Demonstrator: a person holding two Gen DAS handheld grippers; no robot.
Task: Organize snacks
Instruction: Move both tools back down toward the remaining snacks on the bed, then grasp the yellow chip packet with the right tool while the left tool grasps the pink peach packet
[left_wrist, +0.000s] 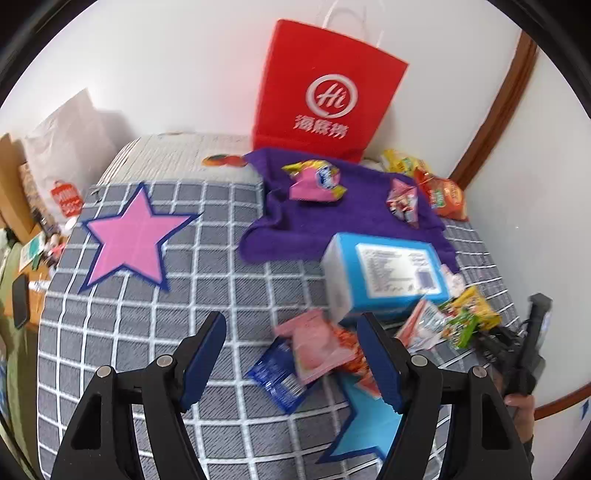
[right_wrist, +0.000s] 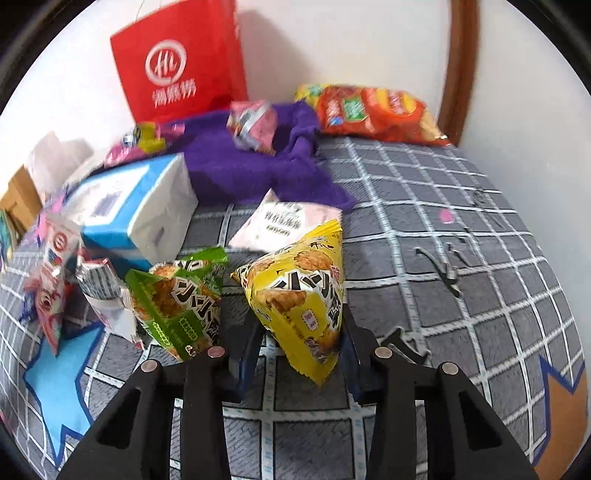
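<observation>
Your right gripper has its fingers closed on the yellow triangular snack pack, held by its lower end just beside the green pack on the checked bed cover, probably so it lifts clear of the heap. Your left gripper hangs with fingers well apart and empty above the pink packet and blue packet beside the blue box. The pink star and blue star look like sorting spots; more snacks lie on the purple cloth.
</observation>
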